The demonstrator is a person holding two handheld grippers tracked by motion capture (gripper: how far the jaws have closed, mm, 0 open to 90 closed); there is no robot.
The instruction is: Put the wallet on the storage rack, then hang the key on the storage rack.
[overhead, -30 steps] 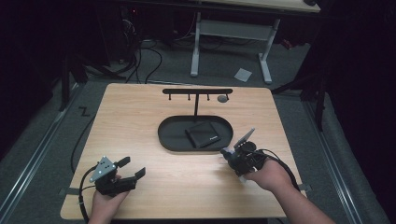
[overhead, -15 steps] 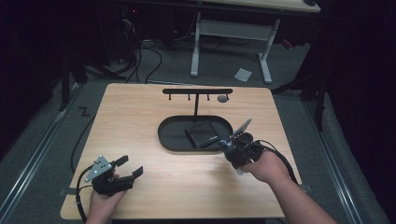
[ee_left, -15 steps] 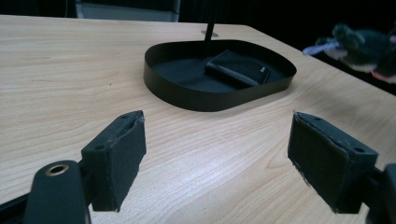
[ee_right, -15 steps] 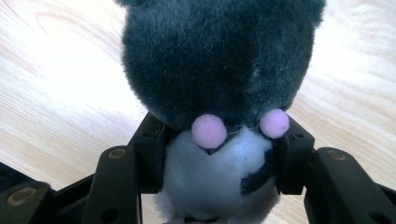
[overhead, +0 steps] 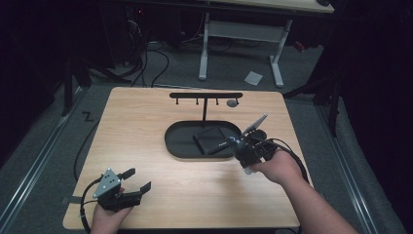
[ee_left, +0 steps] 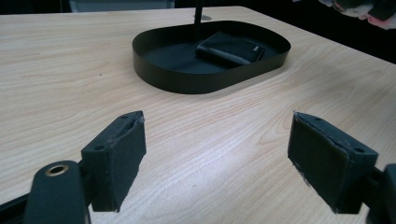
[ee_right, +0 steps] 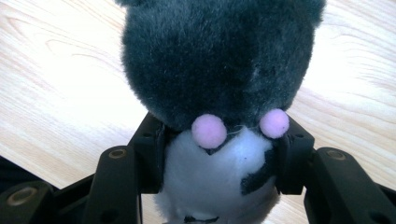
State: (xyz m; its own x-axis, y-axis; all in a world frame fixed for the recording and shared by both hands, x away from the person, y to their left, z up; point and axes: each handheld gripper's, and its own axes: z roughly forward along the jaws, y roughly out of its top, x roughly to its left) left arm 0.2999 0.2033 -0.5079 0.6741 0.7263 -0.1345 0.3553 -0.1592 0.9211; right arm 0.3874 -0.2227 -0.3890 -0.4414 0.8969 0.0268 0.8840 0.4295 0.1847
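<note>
1. Starting with the table [overhead: 146, 126]: it carries a black oval tray [overhead: 178, 144] with a T-shaped peg stand [overhead: 205, 96] rising from it, and a black wallet [ee_left: 229, 48] lies inside.
2. Your right gripper [ee_right: 219, 156] pinches a plush toy [ee_right: 215, 70] (dark grey fur, white front, pink dots) just beside the tray's right end.
3. Your left gripper [ee_left: 217, 158] rests spread wide and empty near the table's near-left corner.
4. You look mid-carry; setting the toy down probably calls for a steady lowering.
</note>
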